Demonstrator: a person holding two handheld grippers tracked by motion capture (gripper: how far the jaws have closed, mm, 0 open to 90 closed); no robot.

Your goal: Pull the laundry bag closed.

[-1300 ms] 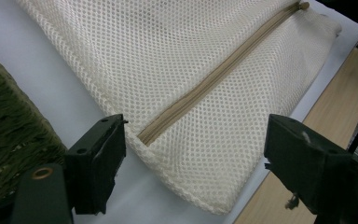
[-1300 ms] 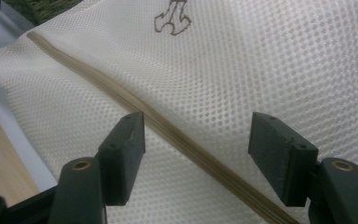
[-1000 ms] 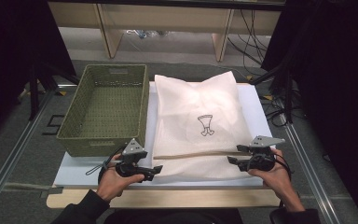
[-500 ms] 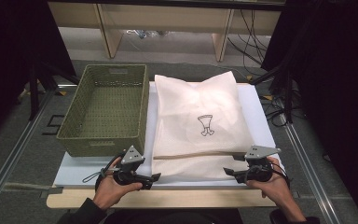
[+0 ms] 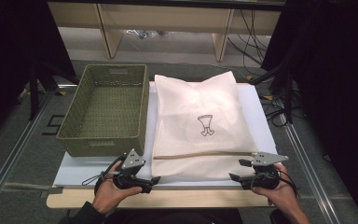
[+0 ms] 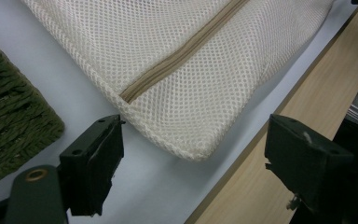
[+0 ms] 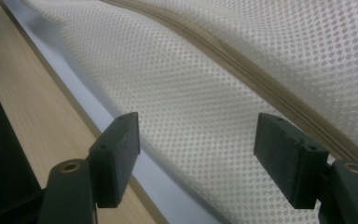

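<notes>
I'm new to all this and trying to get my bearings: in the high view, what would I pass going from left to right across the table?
Green woven basket → left gripper, jaws open → cream mesh bag with its tan zipper → right gripper, jaws open → bare edge of the white board.

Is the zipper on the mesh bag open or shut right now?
Shut, as far as it shows: on the mesh bag the tan zipper runs as one flat, unbroken line with no gap. The slider isn't visible.
</notes>
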